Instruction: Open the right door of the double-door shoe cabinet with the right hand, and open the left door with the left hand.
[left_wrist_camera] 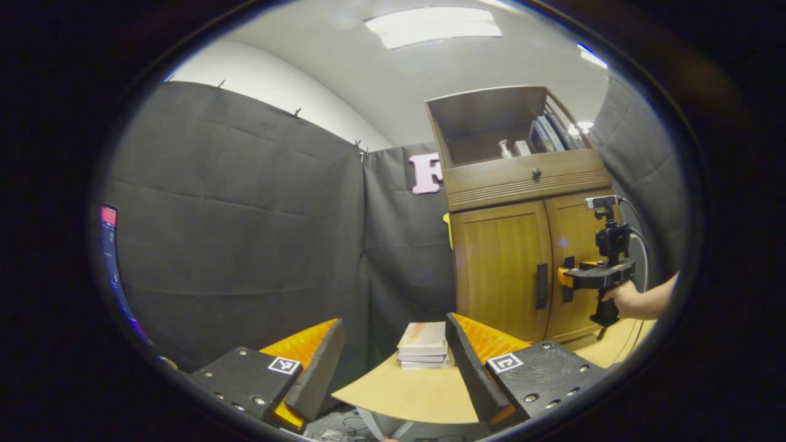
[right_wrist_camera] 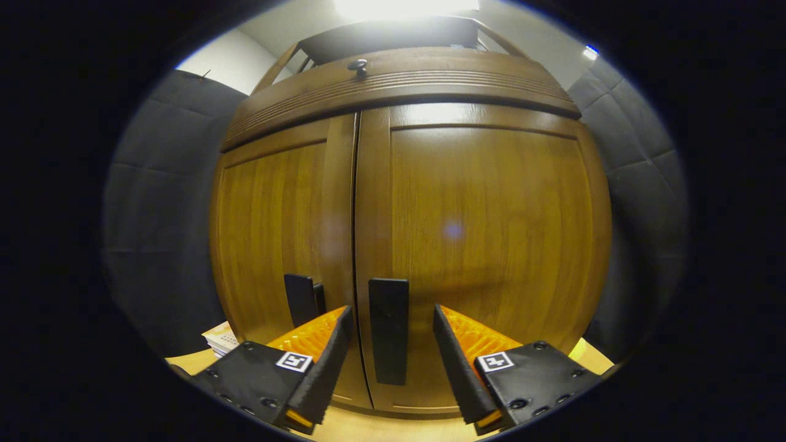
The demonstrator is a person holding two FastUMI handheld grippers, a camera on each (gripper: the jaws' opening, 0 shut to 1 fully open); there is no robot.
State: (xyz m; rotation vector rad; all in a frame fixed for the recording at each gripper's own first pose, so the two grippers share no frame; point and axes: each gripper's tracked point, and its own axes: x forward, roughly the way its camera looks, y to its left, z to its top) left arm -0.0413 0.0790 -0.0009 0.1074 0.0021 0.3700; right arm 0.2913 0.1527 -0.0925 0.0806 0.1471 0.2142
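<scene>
Both doors were closed, nothing done yet. Right gripper [right_wrist_camera: 387,334], jaws apart, straddled the right door handle [right_wrist_camera: 389,328] without clamping. Left gripper [left_wrist_camera: 393,350], jaws apart and empty, sat well off the shoe cabinet [left_wrist_camera: 522,258].

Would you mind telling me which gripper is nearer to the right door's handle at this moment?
The right gripper: it is open, its fingers straddling the right door handle close in. The left gripper is open and hangs well back from the cabinet.

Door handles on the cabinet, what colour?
Black, both handles, against brown wood doors. Clearest in the right gripper view.
</scene>
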